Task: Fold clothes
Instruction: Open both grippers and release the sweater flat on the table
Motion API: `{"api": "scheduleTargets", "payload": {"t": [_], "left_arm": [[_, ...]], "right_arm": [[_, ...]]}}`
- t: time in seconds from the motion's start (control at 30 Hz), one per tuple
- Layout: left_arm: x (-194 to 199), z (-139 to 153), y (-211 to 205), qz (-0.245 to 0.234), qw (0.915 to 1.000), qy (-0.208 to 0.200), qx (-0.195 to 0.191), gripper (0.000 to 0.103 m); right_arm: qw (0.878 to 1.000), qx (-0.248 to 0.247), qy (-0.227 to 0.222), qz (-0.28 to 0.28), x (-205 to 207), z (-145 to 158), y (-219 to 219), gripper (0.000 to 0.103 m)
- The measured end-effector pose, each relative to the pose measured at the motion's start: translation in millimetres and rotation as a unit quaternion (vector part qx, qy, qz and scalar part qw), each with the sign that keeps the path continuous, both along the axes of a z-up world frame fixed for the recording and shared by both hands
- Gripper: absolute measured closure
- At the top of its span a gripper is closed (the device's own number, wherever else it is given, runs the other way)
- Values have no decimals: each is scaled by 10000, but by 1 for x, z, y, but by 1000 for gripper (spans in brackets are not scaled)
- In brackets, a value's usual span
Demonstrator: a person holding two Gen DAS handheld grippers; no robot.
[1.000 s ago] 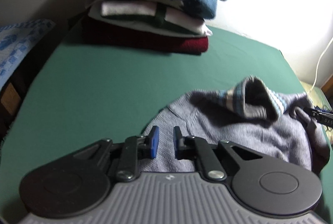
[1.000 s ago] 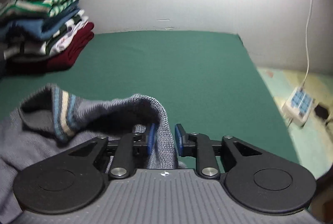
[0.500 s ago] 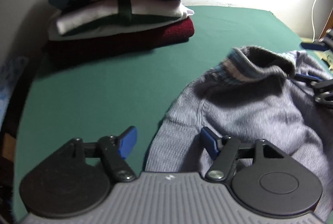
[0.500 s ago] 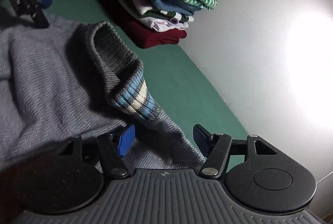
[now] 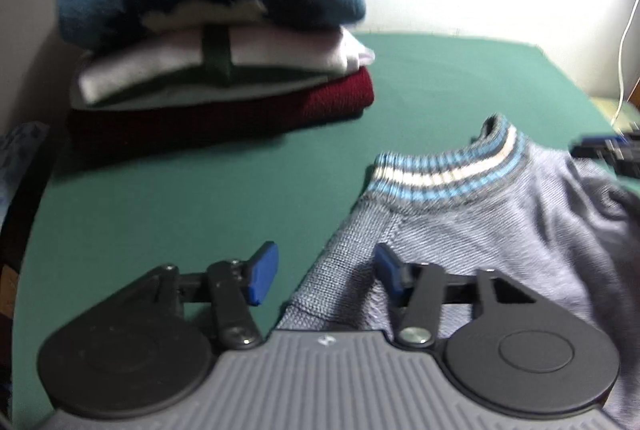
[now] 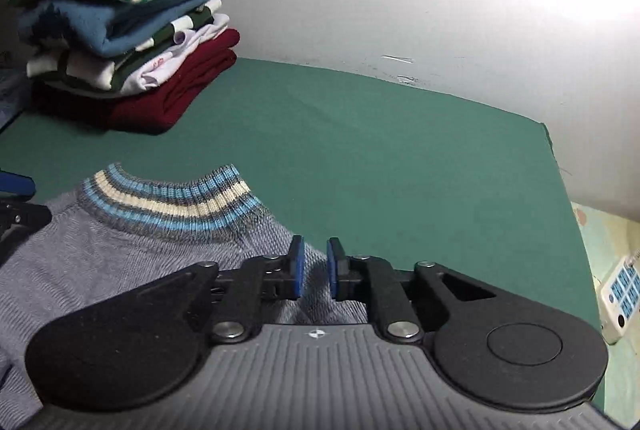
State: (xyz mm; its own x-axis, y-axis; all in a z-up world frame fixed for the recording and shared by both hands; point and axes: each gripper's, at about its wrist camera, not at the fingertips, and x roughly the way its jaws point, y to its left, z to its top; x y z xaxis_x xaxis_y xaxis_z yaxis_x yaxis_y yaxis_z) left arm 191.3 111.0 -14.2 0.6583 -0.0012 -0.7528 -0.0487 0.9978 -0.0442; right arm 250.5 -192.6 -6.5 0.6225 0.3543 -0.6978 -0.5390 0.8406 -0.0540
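Note:
A grey knit sweater [image 5: 500,230] with a blue and cream striped collar [image 6: 172,202] lies on the green table. My left gripper [image 5: 324,276] is open and straddles the sweater's left shoulder edge, one finger over bare table, the other over the knit. My right gripper [image 6: 315,268] has its jaws nearly closed over the sweater's right shoulder; grey knit shows in the narrow gap between the pads. The right gripper also shows blurred at the right edge of the left wrist view [image 5: 608,150].
A stack of folded clothes [image 6: 124,30], green-striped on top and dark red at the bottom, stands at the table's far left corner against the wall. The green table [image 6: 400,158] ends at the right, where a white power strip [image 6: 618,290] lies on the floor.
The sweater's collar now lies flat with its stripes facing up. The right gripper swung back to face the wall and narrowed its jaws. The left gripper stayed open and moved closer to the stack.

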Motion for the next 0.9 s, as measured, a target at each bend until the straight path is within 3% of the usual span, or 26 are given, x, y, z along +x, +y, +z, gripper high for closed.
{"api": "scheduleTargets", "payload": {"t": [0.07, 0.13, 0.23, 0.33, 0.57, 0.7, 0.73, 0.9], "left_arm": [[-22, 17, -3, -17, 9997, -224, -5, 47], [-47, 34, -6, -40, 9990, -434, -39, 34], [-87, 54, -12, -128, 9982, -575, -131, 32], [-127, 61, -28, -442, 9981, -427, -108, 32], [-211, 46, -68, -1261, 9894, 94, 712, 23], [-242, 30, -68, -1126, 9888, 327, 919, 22], [-248, 25, -67, -1064, 9889, 388, 962, 27], [-259, 3, -61, -632, 9910, 510, 1061, 29]], "right_arm": [[9999, 40, 34, -136, -19, 9, -24, 61], [9994, 63, 128, -302, -39, 14, -50, 60], [9957, 147, 600, -684, -70, 15, -88, 58], [9895, 197, 1128, -883, -101, 8, -106, 58], [9857, 300, 1495, -717, -172, -5, -93, 58], [9885, 339, 1404, -440, -198, -6, -70, 57], [9893, 344, 1368, -376, -202, -6, -64, 57], [9857, 629, 1531, -325, -209, -9, -43, 44]]}}
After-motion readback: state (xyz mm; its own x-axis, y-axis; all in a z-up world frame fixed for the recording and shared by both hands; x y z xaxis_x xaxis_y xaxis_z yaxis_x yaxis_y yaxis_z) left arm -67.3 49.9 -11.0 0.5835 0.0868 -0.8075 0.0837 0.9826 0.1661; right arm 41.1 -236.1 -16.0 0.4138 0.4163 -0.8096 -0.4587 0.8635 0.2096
